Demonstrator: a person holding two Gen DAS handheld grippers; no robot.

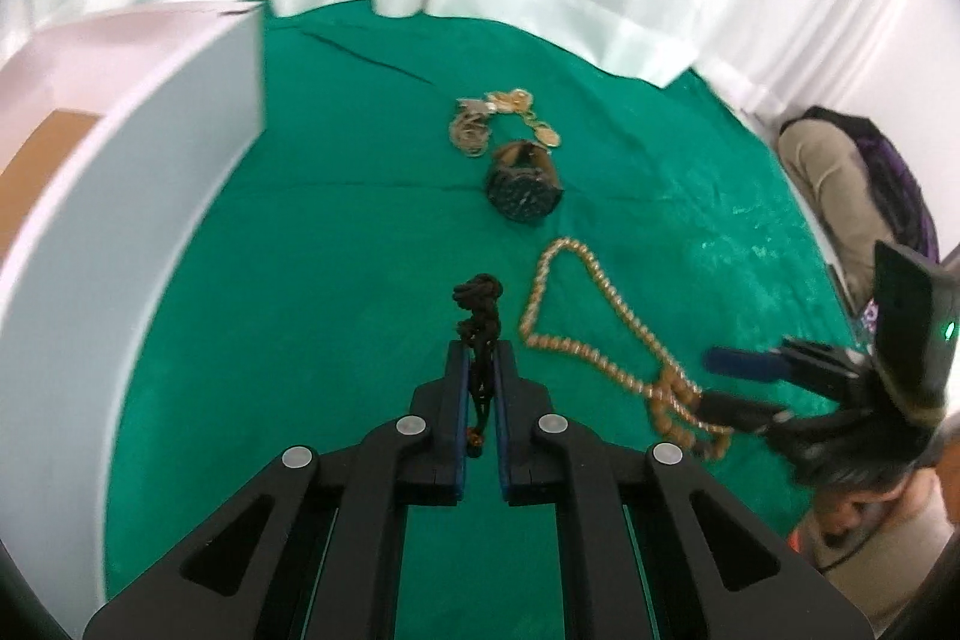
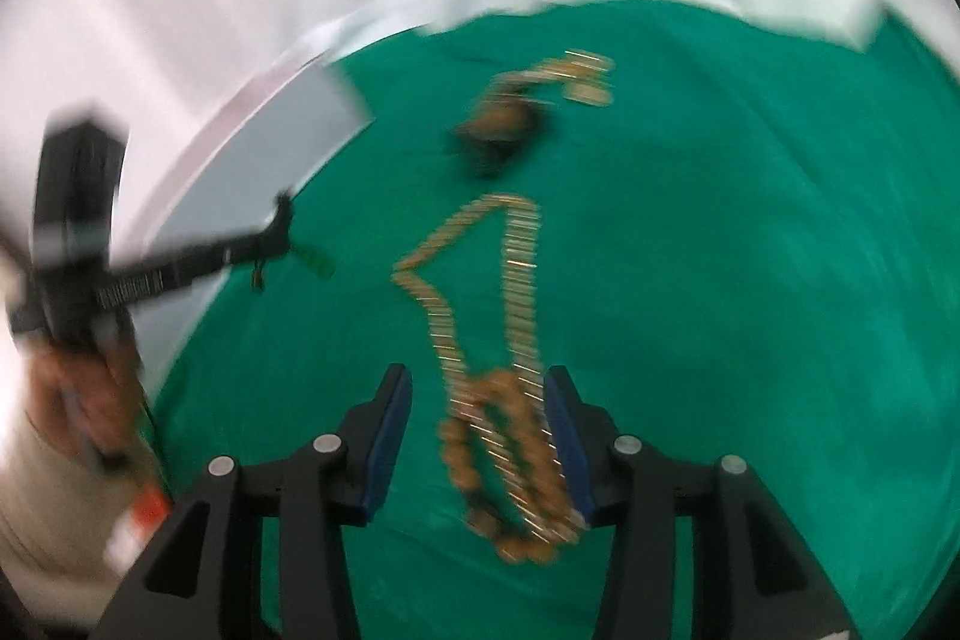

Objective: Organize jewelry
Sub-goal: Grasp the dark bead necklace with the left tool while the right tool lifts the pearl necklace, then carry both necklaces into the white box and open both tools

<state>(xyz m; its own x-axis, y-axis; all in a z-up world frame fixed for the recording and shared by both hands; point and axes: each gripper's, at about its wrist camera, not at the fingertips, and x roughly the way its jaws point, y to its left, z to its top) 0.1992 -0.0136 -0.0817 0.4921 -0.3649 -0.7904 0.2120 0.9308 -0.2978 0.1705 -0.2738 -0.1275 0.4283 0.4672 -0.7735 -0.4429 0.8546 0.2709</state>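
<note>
- Left wrist view: dark cord necklace (image 1: 478, 340), pinched between the nearly closed fingers of my left gripper (image 1: 482, 364); its knotted end sticks out past the fingertips, over the green cloth (image 1: 336, 244).
- Gold bead necklace (image 1: 591, 334): flat on the cloth, just right of the cord; its bunched end lies between the wide-open fingers of my right gripper (image 2: 478, 388), nothing gripped.
- Black watch (image 1: 525, 190): beyond the beads.
- Gold chain pile (image 1: 501, 121): behind the watch.
- White box (image 1: 150, 172): left edge.
</note>
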